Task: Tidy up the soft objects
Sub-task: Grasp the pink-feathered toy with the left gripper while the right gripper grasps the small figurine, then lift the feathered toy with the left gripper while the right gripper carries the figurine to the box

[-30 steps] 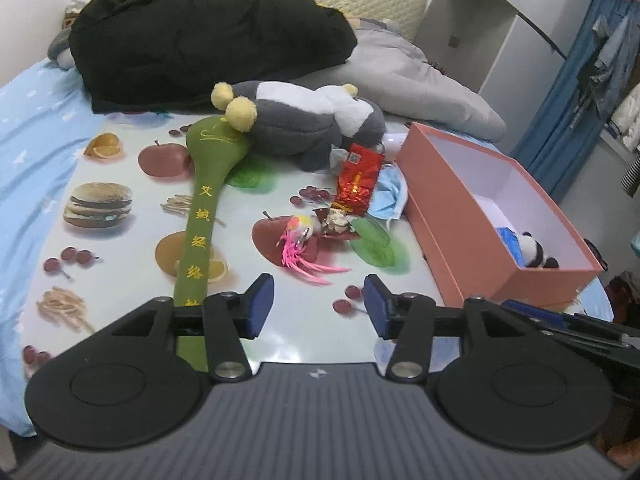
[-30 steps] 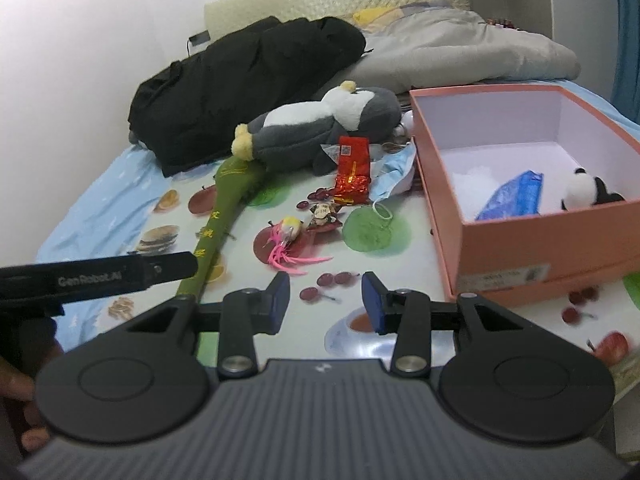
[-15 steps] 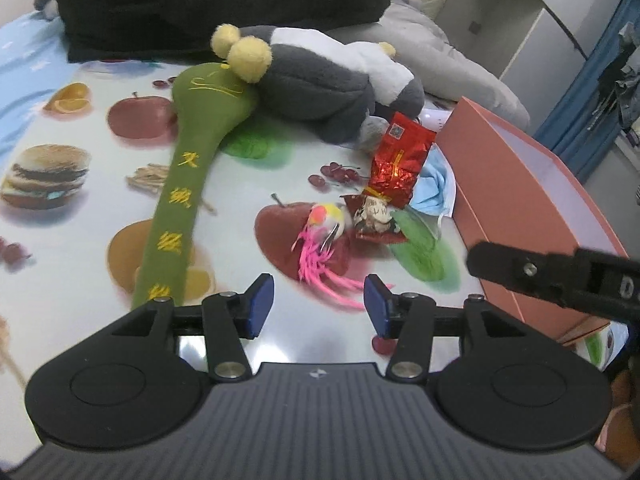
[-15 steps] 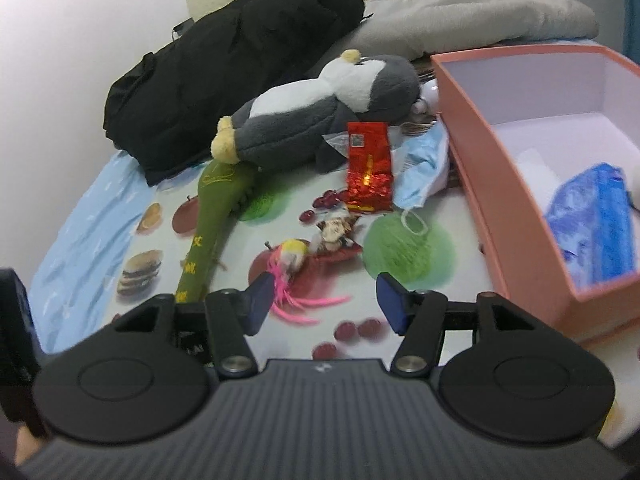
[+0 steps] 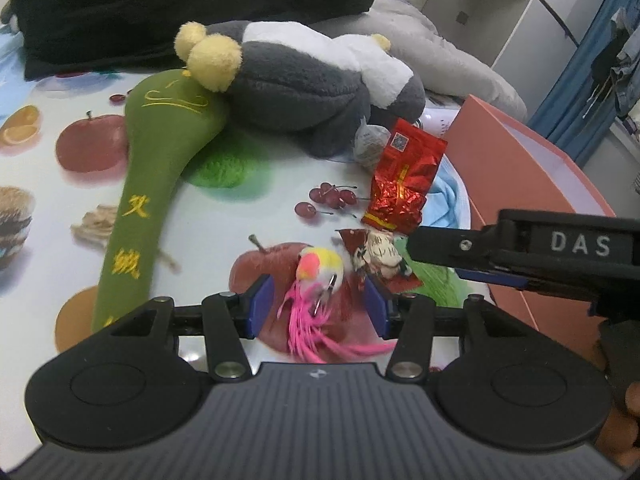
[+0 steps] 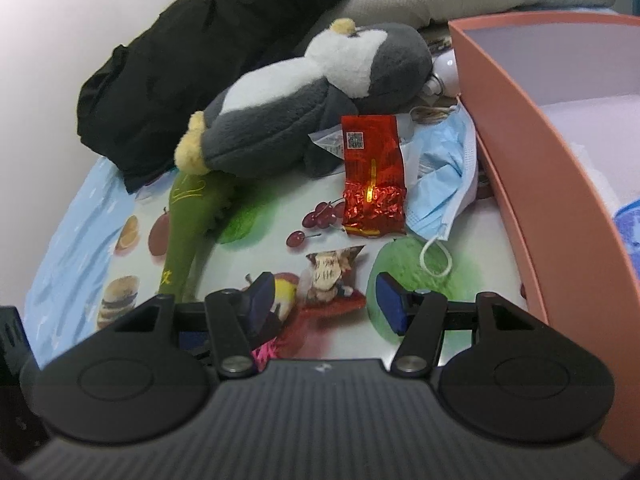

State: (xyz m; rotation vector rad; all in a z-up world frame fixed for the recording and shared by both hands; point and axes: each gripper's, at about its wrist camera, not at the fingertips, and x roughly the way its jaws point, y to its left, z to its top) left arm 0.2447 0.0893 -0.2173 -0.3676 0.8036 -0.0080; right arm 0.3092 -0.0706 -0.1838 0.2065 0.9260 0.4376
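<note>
A small bird toy (image 5: 320, 272) with pink feathers lies on the fruit-print cloth (image 5: 248, 208), between the blue pads of my left gripper (image 5: 319, 308). The pads stand apart from it, so the gripper is open. Just to its right lies a small cartoon snack packet (image 6: 332, 276), between the pads of my open right gripper (image 6: 326, 302) and untouched. One of the right fingers (image 5: 452, 246) reaches in from the right in the left wrist view. Behind lie a grey penguin plush (image 6: 304, 112), a green plush stick (image 5: 160, 160), a red foil packet (image 6: 372, 176) and a blue face mask (image 6: 444, 176).
An open pink box (image 6: 540, 140) stands close on the right, its wall next to the right gripper. A black jacket (image 5: 160, 0) and grey bedding (image 5: 440, 60) are piled at the back. A person's fingers (image 5: 624, 420) show at the lower right edge.
Both grippers have come forward and down toward the small toys. The bird toy now lies between the left pads and the snack packet between the right pads, whose jaws have widened.
</note>
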